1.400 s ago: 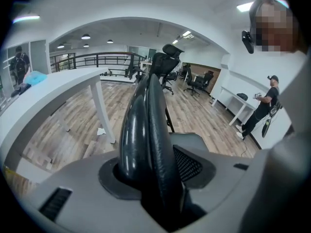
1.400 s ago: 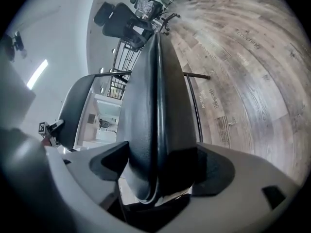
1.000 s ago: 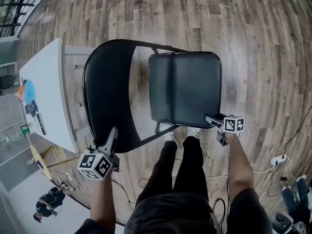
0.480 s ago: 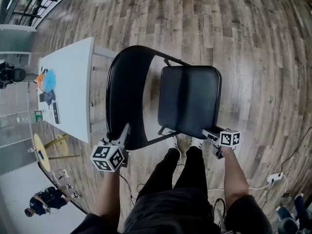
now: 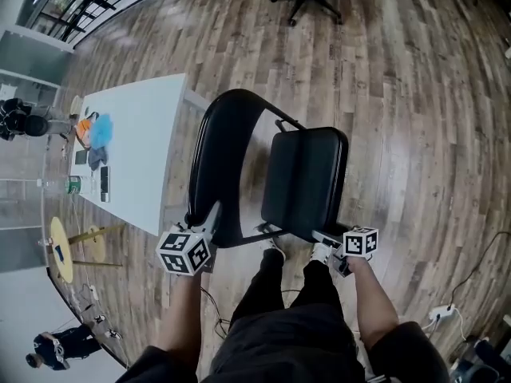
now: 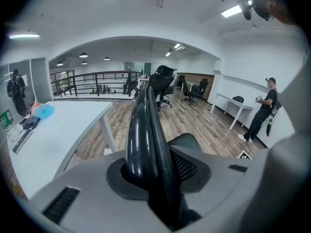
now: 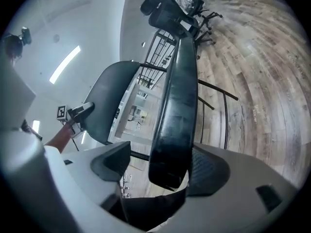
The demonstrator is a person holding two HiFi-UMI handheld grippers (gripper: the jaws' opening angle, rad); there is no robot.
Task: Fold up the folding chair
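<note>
One wood floor [image 5: 415, 94] fills the head view. White table [image 5: 140, 158] sits at 9 o'clock and the folding chair [image 5: 231, 134] at centre, its seat [image 5: 307, 178] tipped up. Left gripper [image 5: 209, 218] is at the chair's 7 o'clock, right gripper [image 5: 323, 236] at 5. Only the left gripper view shows jaws closing, pads on backrest rim [image 6: 146, 130], plus a standing person [image 6: 265, 108] at 3 o'clock. Only the right gripper view shows the seat edge between parted jaws, one pad touching, other clear.
</note>
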